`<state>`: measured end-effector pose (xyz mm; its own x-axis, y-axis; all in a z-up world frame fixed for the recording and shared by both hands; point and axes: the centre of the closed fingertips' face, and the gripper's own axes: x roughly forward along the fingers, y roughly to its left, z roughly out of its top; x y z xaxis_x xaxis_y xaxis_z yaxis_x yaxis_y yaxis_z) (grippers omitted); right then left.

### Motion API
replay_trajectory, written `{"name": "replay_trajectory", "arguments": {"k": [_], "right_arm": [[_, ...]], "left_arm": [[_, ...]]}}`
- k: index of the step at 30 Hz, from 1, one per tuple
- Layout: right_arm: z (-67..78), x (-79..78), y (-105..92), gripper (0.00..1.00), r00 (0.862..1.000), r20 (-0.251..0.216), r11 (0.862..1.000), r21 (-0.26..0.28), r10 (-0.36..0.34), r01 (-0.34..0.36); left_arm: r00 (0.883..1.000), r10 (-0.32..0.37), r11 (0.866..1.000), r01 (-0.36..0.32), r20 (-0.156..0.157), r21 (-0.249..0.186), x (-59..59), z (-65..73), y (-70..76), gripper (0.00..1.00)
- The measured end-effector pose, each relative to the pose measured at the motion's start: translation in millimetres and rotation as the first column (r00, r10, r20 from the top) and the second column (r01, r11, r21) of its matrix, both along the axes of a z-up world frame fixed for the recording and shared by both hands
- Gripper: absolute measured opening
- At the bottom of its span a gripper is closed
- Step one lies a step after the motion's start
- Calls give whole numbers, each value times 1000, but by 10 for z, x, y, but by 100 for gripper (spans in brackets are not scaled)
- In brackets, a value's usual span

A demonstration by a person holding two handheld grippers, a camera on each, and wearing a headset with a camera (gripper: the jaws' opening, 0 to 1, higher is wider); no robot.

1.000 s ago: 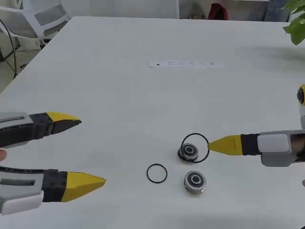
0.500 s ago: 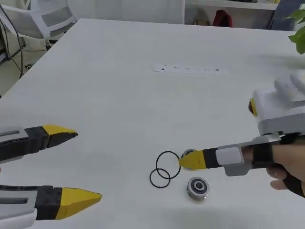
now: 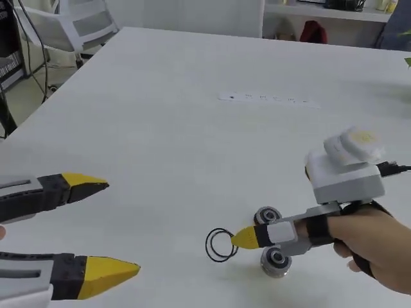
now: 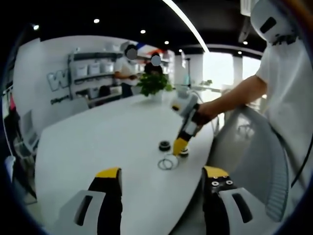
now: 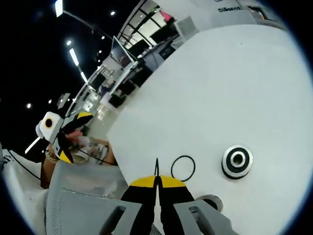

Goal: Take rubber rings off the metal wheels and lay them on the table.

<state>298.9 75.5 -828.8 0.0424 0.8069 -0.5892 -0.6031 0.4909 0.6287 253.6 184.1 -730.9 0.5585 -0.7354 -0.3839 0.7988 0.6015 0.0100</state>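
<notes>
Rubber ring (image 5: 156, 166) in R gripper (image 5: 156, 178), 2nd ring (image 5: 183, 168) just beside

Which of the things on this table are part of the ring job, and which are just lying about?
Job: far wheel, near wheel, loose ring, held ring in the right gripper.
Lying about: power strip, chair.

I'm seeing bare tabletop (image 3: 160, 128) running from the left gripper (image 3: 122, 227), fingers spread, to the rings (image 3: 220, 244). The right gripper (image 3: 241, 238), pinching one ring (image 5: 156, 167), and the wheels (image 3: 266, 215) just behind it are crowding the right side. A power strip (image 3: 266, 99) is lying well beyond, mid-table.
</notes>
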Motion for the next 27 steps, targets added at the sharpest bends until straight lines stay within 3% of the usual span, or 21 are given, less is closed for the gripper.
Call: {"name": "replay_trajectory", "arguments": {"k": [10, 15, 21, 27], "right_arm": [[-201, 14, -18, 0, 999, 21, 996, -88, 24, -22], [-262, 78, -38, 0, 998, 56, 991, -131, 23, -16], [-285, 124, -67, 0, 997, 77, 989, -145, 12, -1], [-270, 181, -120, 5, 996, 80, 991, -124, -33, 43]], "left_arm": [[1000, 10, 1000, -10, 0, -3, 0, -12, 65, 67], [1000, 10, 1000, -10, 5, -7, -7, -5, 74, 67], [1000, 6, 1000, -6, 4, -2, -10, -14, 95, 67], [1000, 2, 1000, -2, 7, -4, 40, -12, 91, 67]]}}
